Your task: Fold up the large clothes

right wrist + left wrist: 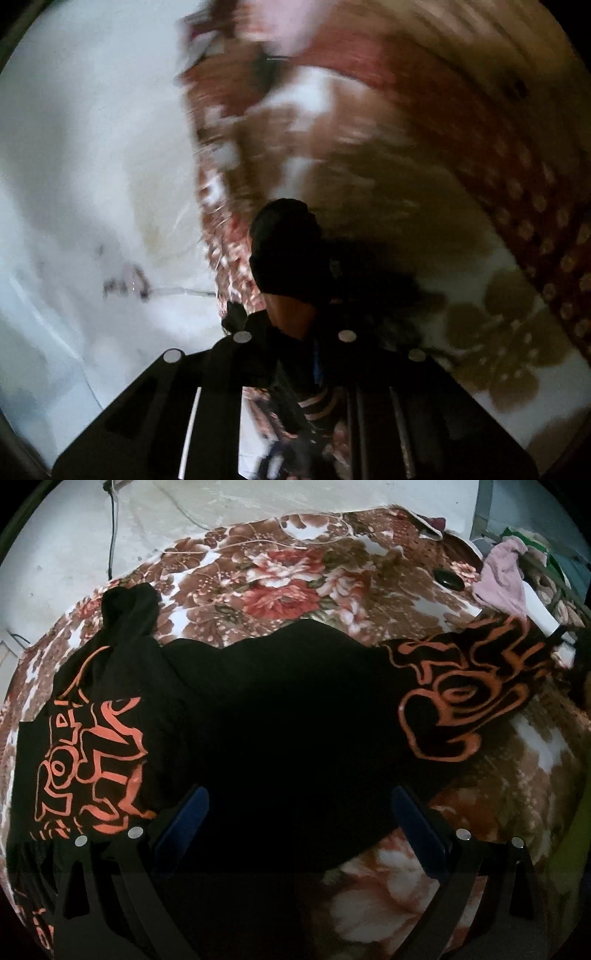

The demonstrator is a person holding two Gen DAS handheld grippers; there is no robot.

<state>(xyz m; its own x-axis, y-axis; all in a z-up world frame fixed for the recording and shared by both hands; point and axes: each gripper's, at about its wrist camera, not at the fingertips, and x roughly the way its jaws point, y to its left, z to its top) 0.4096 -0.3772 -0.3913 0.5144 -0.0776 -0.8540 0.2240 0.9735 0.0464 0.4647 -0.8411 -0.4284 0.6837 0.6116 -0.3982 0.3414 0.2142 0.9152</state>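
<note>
A black garment with orange printed lettering [280, 716] lies spread across a floral blanket [280, 576] in the left wrist view. My left gripper [301, 812] hovers over its near edge, open, with the blue pads [184, 823] wide apart and nothing pinched between them. The garment's right end with the orange print [476, 686] is drawn up toward the right edge of that view. The right wrist view is blurred. There my right gripper [295, 332] is shut on a bunched piece of the black garment [288, 251], and an orange patch of print shows at the jaws.
A pink cloth [502, 579] and other clothes are heaped at the blanket's far right. A small dark round object [448, 579] rests on the blanket. Pale floor [74, 546] with a black cable [112, 528] lies beyond the blanket's far left edge.
</note>
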